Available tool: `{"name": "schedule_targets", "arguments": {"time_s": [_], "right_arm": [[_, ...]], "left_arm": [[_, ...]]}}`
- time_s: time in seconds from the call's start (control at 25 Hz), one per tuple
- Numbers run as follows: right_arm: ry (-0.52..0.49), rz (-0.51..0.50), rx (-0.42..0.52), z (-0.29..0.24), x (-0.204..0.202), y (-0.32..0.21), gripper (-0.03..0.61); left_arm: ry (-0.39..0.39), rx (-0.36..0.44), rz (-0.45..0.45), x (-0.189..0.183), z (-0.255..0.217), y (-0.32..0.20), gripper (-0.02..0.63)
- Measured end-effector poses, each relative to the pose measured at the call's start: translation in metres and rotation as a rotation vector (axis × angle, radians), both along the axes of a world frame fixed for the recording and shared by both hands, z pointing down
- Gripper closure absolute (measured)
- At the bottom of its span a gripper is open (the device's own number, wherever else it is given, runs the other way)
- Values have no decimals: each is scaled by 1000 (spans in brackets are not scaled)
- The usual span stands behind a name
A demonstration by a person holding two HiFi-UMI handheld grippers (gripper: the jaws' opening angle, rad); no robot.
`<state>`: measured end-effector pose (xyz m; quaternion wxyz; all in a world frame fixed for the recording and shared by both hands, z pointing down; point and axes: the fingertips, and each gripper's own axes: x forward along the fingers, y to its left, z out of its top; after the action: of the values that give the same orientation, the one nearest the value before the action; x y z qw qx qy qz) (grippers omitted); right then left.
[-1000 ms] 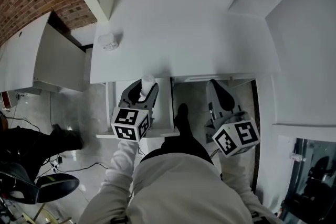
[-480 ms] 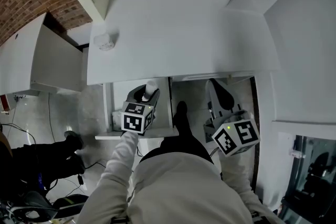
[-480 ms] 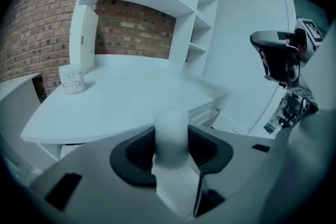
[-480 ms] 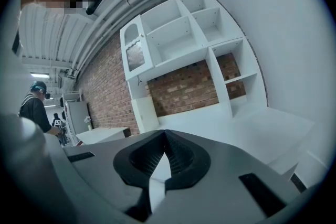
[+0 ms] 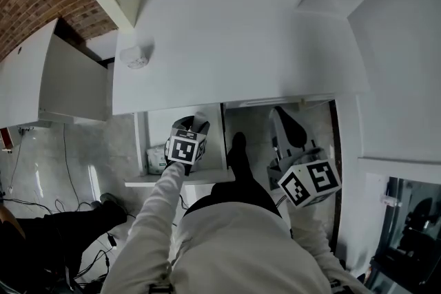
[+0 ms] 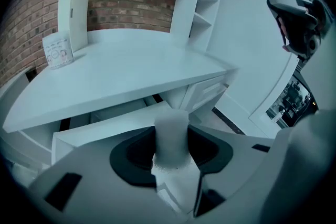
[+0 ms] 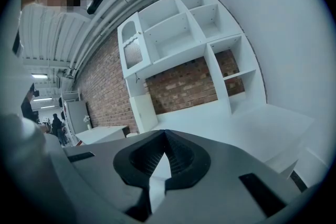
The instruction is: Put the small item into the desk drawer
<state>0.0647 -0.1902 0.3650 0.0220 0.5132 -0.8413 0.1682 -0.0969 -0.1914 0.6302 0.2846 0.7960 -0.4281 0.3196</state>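
Note:
The small item (image 6: 170, 139) is a white cylinder, and my left gripper (image 5: 193, 126) is shut on it. In the left gripper view it stands upright between the dark pads, just above the open desk drawer (image 6: 105, 131). In the head view this gripper hangs over the drawer (image 5: 146, 141), under the left half of the white desk (image 5: 241, 38), and its marker cube hides most of the item. My right gripper (image 5: 283, 118) is shut with nothing in it, held low under the desk's right half, its tips (image 7: 164, 139) meeting.
A small white printed container (image 5: 135, 57) stands at the desk's left rear corner. A pale packet (image 5: 157, 159) lies in the drawer's left part. The person's dark shoe (image 5: 238, 148) is between the grippers. White shelves line the brick wall; another white desk (image 5: 41, 79) stands to the left.
My left gripper has moved forward and dipped over the open drawer with the item still in it. The right gripper has stayed where it was.

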Motion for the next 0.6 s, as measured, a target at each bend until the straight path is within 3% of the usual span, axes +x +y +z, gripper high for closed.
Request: {"name": "schedule_targets", "arguments": {"time_s": [0.4, 0.6], "right_arm": [[16, 11, -32, 8, 4, -7, 551], [26, 11, -35, 7, 7, -13, 551]], "left_arm": [[-76, -164, 29, 1, 77, 6, 425], [-78, -228, 29, 3, 109, 11, 425]]}}
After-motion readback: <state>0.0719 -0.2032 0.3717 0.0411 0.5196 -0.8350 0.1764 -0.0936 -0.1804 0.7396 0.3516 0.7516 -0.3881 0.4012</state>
